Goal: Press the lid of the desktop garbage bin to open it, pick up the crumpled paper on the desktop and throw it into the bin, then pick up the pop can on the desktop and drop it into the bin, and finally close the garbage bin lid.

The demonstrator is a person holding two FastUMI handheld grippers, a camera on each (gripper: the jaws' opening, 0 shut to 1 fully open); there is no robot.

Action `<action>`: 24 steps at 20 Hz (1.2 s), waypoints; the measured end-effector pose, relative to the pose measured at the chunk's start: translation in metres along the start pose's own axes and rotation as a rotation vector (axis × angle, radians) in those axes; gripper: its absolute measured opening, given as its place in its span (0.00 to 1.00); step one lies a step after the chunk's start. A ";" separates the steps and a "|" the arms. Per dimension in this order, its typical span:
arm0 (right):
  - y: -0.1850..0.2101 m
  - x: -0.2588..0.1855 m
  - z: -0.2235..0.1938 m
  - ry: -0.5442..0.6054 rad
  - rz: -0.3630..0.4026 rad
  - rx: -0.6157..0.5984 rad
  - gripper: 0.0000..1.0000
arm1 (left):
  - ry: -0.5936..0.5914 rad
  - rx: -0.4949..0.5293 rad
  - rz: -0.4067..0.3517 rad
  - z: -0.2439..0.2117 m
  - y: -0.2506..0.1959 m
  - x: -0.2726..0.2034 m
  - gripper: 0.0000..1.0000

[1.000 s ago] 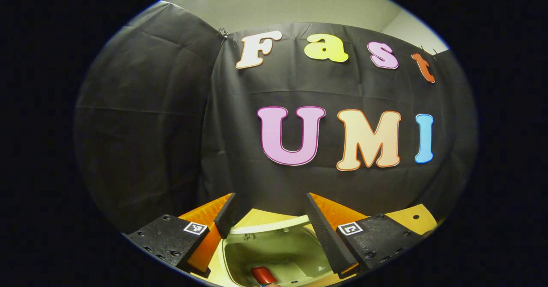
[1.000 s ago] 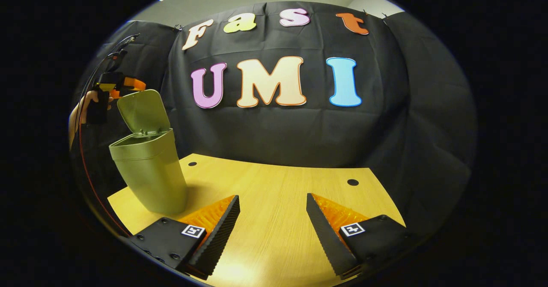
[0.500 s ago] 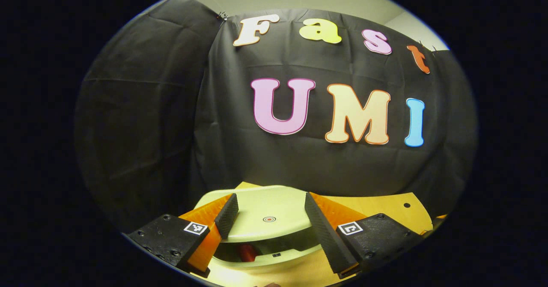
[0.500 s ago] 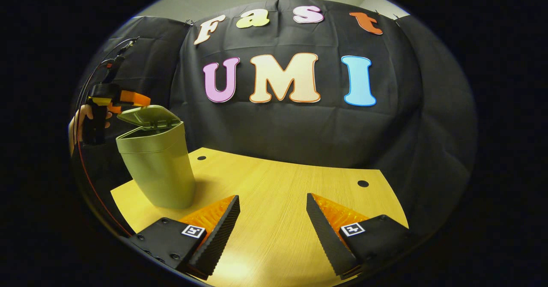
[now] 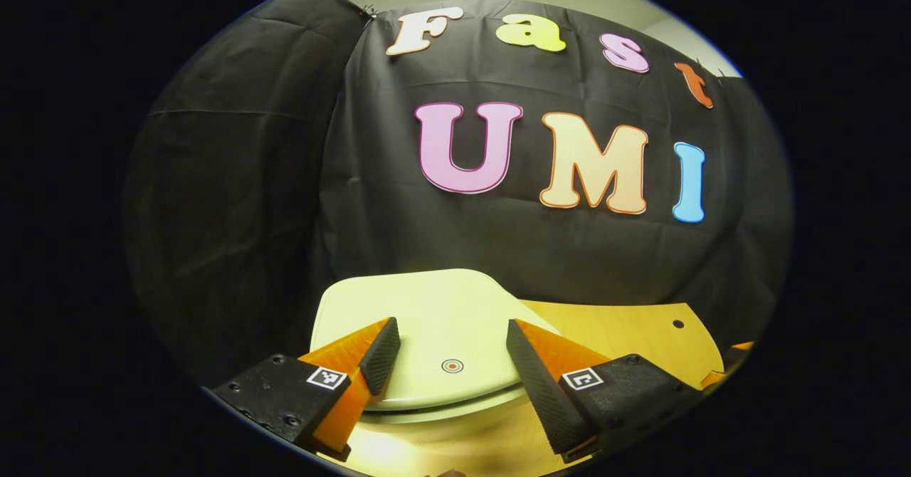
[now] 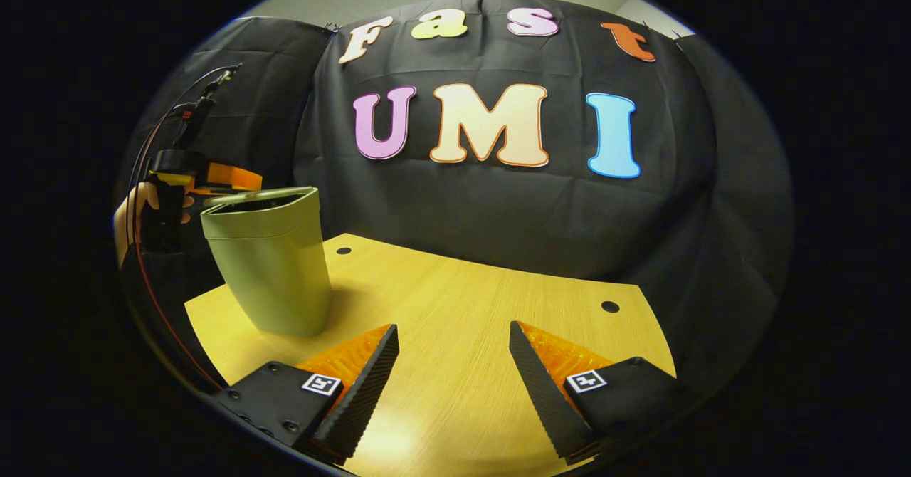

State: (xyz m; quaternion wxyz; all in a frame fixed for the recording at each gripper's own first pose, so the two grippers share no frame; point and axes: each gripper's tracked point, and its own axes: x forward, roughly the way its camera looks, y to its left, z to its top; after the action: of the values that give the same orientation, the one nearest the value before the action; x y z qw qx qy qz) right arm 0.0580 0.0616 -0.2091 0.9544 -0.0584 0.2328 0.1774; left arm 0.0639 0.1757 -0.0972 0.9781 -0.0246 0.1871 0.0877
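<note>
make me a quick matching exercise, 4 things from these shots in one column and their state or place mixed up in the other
Things
1. bin lid
2. left tongs
3. right tongs
4. garbage bin

States or places
A. open, low over bare wood, away from the bin
B. standing upright near the table's left edge in the right gripper view
C. down nearly flat on the bin's rim
D. open, fingers at the lid's top, one on each side of its round mark

Pairs: 1-C, 2-D, 3-A, 4-B

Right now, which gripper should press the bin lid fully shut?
Left. The left gripper sits open right over the lid, which looks almost down on the bin. The right gripper hangs open over bare table, well away.
</note>
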 end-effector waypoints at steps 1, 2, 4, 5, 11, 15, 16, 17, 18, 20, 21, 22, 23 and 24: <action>0.002 0.001 0.000 0.000 0.002 -0.005 0.99 | 0.015 -0.007 -0.004 -0.006 -0.001 0.000 0.94; 0.003 0.001 -0.001 -0.003 0.005 -0.010 0.99 | 0.032 -0.008 -0.008 -0.012 -0.003 -0.003 0.94; 0.009 0.003 -0.002 -0.005 0.015 -0.020 1.00 | 0.039 0.103 -0.018 -0.020 -0.007 -0.004 0.94; 0.011 0.005 -0.003 -0.005 0.022 -0.016 0.99 | 0.020 0.141 -0.022 -0.017 -0.006 -0.004 0.95; 0.017 0.005 -0.008 -0.007 0.043 0.020 0.99 | -0.054 0.112 -0.095 -0.014 -0.012 -0.009 0.96; 0.008 0.004 0.007 -0.030 0.032 0.063 0.99 | -0.102 0.034 -0.100 -0.009 -0.011 -0.009 0.94; 0.002 0.001 0.017 -0.057 0.020 0.069 0.99 | -0.112 0.020 -0.109 -0.007 -0.015 -0.010 0.95; -0.002 -0.002 0.028 -0.082 0.012 0.076 1.00 | -0.116 0.017 -0.129 -0.005 -0.023 -0.011 0.94; -0.006 -0.007 0.036 -0.106 -0.001 0.080 0.99 | -0.135 0.026 -0.139 0.001 -0.030 -0.016 0.94; -0.016 -0.023 0.061 -0.179 -0.035 0.091 0.99 | -0.238 0.065 -0.192 0.025 -0.060 -0.032 0.92; -0.020 -0.030 0.072 -0.214 -0.048 0.096 0.98 | -0.285 0.084 -0.227 0.034 -0.078 -0.040 0.94; -0.024 -0.037 0.084 -0.247 -0.062 0.099 0.99 | -0.323 0.095 -0.260 0.040 -0.096 -0.049 0.92; -0.027 -0.044 0.092 -0.277 -0.077 0.103 0.98 | -0.356 0.095 -0.284 0.044 -0.113 -0.057 0.94; -0.030 -0.051 0.102 -0.306 -0.086 0.105 0.98 | -0.389 0.079 -0.302 0.049 -0.128 -0.067 0.94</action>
State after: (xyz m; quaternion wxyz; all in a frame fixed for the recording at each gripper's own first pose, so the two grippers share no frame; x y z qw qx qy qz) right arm 0.0695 0.0380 -0.0945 0.9872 0.0096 0.0908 0.1307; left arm 0.0435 0.0434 -0.0254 0.9979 0.0032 -0.0072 -0.0636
